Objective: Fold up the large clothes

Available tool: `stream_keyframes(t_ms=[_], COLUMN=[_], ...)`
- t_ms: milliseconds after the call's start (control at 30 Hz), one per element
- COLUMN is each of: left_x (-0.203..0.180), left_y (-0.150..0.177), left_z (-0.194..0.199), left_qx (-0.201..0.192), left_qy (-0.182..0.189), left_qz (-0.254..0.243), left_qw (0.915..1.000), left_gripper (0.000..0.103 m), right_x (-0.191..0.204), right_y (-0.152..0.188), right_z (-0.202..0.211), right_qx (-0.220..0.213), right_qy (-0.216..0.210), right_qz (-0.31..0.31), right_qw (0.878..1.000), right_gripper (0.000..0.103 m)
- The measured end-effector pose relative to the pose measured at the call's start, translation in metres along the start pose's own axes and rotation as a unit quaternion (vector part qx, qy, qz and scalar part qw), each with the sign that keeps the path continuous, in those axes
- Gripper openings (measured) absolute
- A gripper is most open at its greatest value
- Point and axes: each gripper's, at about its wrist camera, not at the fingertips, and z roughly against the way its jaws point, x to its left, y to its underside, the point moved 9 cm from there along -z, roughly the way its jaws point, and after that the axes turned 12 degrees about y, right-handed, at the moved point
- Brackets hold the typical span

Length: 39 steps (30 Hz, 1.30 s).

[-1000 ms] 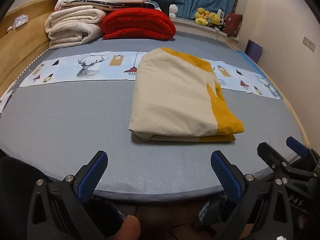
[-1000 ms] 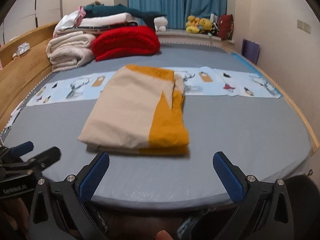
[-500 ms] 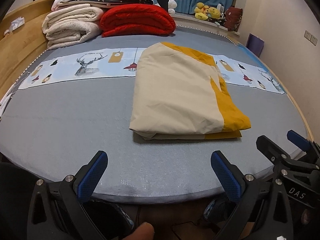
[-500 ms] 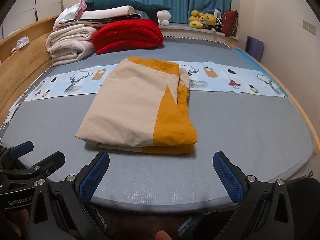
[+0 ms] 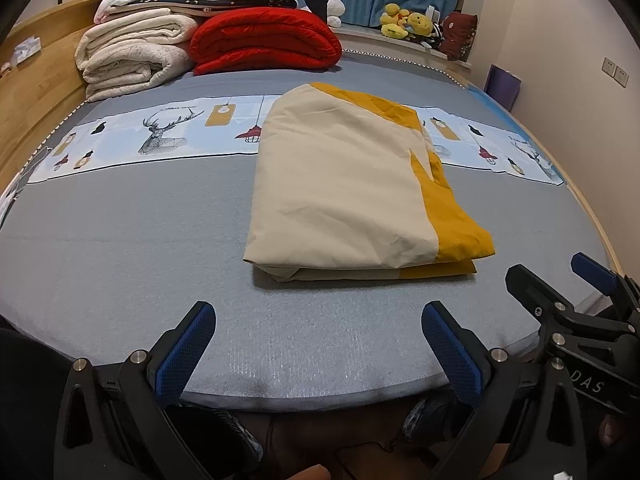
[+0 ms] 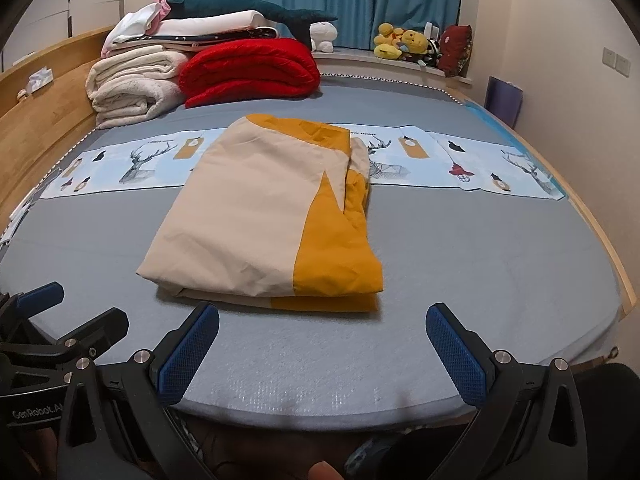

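Both the left gripper point(image 5: 318, 330) and right gripper point(image 6: 322, 330) are hovering wide open, empty; each should be seizing every layer at the folded cloth's point(image 5: 352, 196) near edge.

Inner layers of folded cream-and-yellow cloth point(image 5: 340, 184) hidden under top panel; only edges show at near side

Printed strip point(image 5: 160, 136) covered mid-length by cloth, far left end cut by fisheye rim

Right gripper point(image 5: 560, 280) cut off at left-wrist frame edge; lettering partly readable

Plush toys point(image 6: 400, 44) on sill too small to identify

Bedding stack point(image 6: 136, 80) behind red quilt point(image 6: 248, 72) partly hidden
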Motion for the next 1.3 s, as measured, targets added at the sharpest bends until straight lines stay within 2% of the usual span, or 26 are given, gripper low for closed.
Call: stream_keyframes(t_ms=[1300], left_x=[-0.0006], left_y=[0.0000], left_z=[-0.0052], left_qx=[0.004], left_qy=[0.006], left_qz=[0.003], left_qw=[1.0000], left_gripper=[0.102], right_x=[0.0003], right_y=[-0.0007], right_z=[-0.0021], right_qx=[-0.001], right_qy=[-0.001], right_qz=[0.000], right_qw=[1.000], right_gripper=[0.103])
